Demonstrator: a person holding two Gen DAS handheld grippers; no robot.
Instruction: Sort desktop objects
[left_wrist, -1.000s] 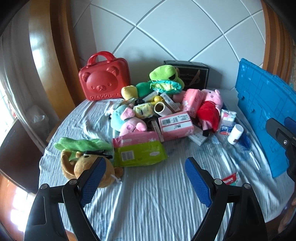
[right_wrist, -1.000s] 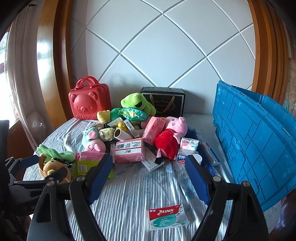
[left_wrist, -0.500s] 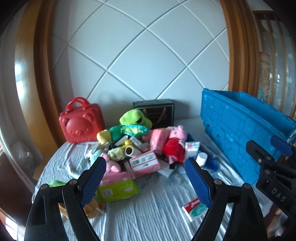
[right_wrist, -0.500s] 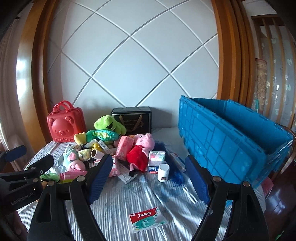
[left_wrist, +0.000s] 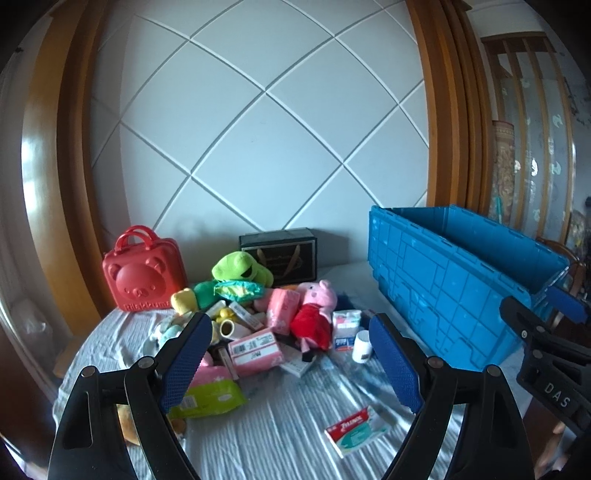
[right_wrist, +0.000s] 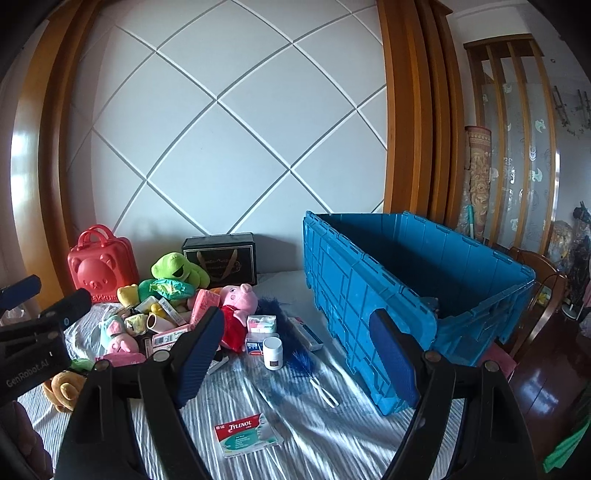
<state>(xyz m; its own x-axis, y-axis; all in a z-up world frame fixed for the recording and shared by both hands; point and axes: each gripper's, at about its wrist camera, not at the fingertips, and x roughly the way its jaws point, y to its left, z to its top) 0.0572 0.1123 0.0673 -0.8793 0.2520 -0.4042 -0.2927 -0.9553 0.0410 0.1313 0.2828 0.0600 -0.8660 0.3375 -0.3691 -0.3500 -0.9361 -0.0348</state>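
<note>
Pile (right_wrist: 177, 314): toys and boxes lie mixed, middle left.
Blue bin (right_wrist: 417, 295): right side, looks bare inside.
Left gripper (left_wrist: 291, 363): jaws wide, holding nothing.
Right gripper (right_wrist: 295, 354): jaws wide, holding nothing.
Left to do: most sorting, I think.

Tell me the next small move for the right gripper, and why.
Probably lower the right gripper onto the Tylenol box: its jaws are open and empty, and the box lies alone on the cloth, nearest, clear of the pile, beside the blue crate.

Both claws raised and drawn back from the toy pile (left_wrist: 251, 317), blue crate (right_wrist: 413, 295) interior now visible
</note>
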